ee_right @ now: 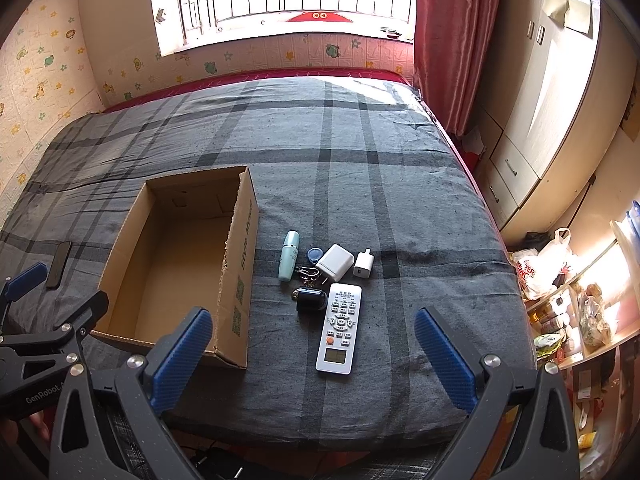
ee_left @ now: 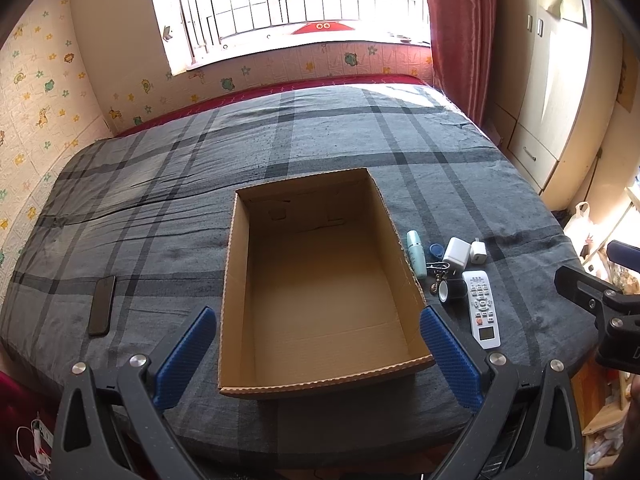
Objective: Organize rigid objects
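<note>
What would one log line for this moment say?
stage: not started | left gripper: open | right gripper: open | brown cardboard box: empty | white remote control: beside box, on grey plaid bedspread

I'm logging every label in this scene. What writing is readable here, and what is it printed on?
"Style M..." on the side of the cardboard box; the rest is blurred.
"GenRobot" on the left tool, as seen from the right wrist view.
Remote control: button labels too small to read.
Green squares on the box: unreadable.
Red window sign: characters blurred.

Grey plaid bedspread; brown box; white remote; blue pads.
</note>
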`<control>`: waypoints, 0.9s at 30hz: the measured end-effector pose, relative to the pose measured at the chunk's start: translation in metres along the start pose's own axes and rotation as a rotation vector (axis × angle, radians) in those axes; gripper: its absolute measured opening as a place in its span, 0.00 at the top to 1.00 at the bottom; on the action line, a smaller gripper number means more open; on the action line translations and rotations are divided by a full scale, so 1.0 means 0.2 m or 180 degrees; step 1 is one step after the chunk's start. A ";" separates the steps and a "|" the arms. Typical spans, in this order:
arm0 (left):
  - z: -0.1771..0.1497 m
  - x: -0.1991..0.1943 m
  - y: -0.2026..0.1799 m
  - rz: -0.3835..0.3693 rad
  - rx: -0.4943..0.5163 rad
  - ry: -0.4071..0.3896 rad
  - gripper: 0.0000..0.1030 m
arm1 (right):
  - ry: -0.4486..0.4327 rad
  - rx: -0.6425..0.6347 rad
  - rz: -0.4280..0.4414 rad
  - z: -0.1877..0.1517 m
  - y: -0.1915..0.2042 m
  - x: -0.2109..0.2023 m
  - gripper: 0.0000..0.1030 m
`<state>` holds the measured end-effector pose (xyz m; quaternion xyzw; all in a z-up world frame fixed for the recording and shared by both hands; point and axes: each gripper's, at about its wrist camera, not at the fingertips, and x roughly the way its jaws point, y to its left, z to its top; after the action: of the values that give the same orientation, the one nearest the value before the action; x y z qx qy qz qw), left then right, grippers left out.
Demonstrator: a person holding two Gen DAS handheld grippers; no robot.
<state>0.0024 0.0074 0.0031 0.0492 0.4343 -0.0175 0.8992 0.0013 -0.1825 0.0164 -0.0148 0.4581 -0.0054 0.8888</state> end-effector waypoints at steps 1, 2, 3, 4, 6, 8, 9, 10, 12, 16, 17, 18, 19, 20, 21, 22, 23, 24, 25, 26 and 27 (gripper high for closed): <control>0.00 0.00 0.01 0.0000 -0.0004 0.0002 0.00 | 0.0001 -0.0003 -0.0001 0.00 0.00 0.00 0.00; 0.00 0.00 0.01 0.0000 -0.0007 0.0004 0.00 | 0.0001 -0.0005 0.0002 0.00 0.00 0.00 0.00; 0.00 0.01 0.01 0.0003 -0.0012 0.0007 0.00 | 0.0001 -0.0006 0.0001 0.00 0.00 0.00 0.00; 0.00 0.01 0.01 0.0005 -0.0015 0.0007 0.00 | 0.0000 -0.0008 -0.0002 0.00 0.00 0.00 0.00; 0.00 0.01 0.01 0.0007 -0.0018 0.0010 0.00 | 0.0005 -0.0010 -0.0004 0.00 0.01 0.00 0.00; 0.00 0.01 0.01 0.0007 -0.0020 0.0012 0.00 | 0.0005 -0.0009 -0.0004 0.00 0.01 0.00 0.00; 0.00 0.01 0.02 0.0009 -0.0020 0.0015 0.00 | 0.0005 -0.0011 -0.0005 0.00 0.01 0.00 0.00; 0.00 0.01 0.02 0.0011 -0.0023 0.0016 0.00 | 0.0006 -0.0014 -0.0006 0.00 0.01 0.00 0.00; 0.01 0.01 0.02 0.0015 -0.0032 0.0019 0.00 | 0.0007 -0.0020 -0.0008 0.01 0.01 0.00 0.00; 0.01 0.02 0.03 0.0021 -0.0043 0.0018 0.00 | 0.0008 -0.0021 -0.0008 0.01 0.01 0.00 0.00; 0.01 0.02 0.04 0.0026 -0.0047 0.0019 0.00 | 0.0009 -0.0024 -0.0009 0.01 0.01 0.00 0.00; 0.01 0.02 0.04 0.0032 -0.0053 0.0020 0.00 | 0.0008 -0.0021 -0.0008 0.01 0.01 0.01 0.00; 0.01 0.03 0.05 0.0034 -0.0058 0.0019 0.00 | 0.0009 -0.0024 -0.0009 0.01 0.01 0.01 0.00; 0.02 0.03 0.06 0.0039 -0.0065 0.0020 0.00 | 0.0010 -0.0027 -0.0010 0.01 0.02 0.01 0.00; 0.02 0.03 0.06 0.0050 -0.0080 0.0020 0.00 | 0.0012 -0.0026 -0.0012 0.01 0.02 0.01 0.00; 0.02 0.04 0.07 0.0058 -0.0097 0.0021 0.00 | 0.0016 -0.0025 -0.0016 0.01 0.02 0.01 0.00; 0.02 0.04 0.08 0.0059 -0.0111 0.0024 0.00 | 0.0020 -0.0024 -0.0014 0.01 0.02 0.01 0.00; 0.02 0.05 0.09 0.0064 -0.0126 0.0027 0.00 | 0.0026 -0.0024 -0.0013 0.02 0.02 0.01 0.00; 0.03 0.05 0.10 0.0079 -0.0139 0.0026 0.00 | 0.0032 -0.0025 -0.0015 0.02 0.02 0.01 0.00; 0.03 0.06 0.11 0.0099 -0.0148 0.0025 0.00 | 0.0036 -0.0028 -0.0018 0.02 0.02 0.02 0.00; 0.03 0.07 0.12 0.0121 -0.0153 0.0029 0.00 | 0.0041 -0.0031 -0.0021 0.02 0.02 0.02 0.00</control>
<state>0.0174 0.0314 -0.0015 0.0358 0.4377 0.0103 0.8983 0.0074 -0.1783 0.0155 -0.0206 0.4638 -0.0062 0.8857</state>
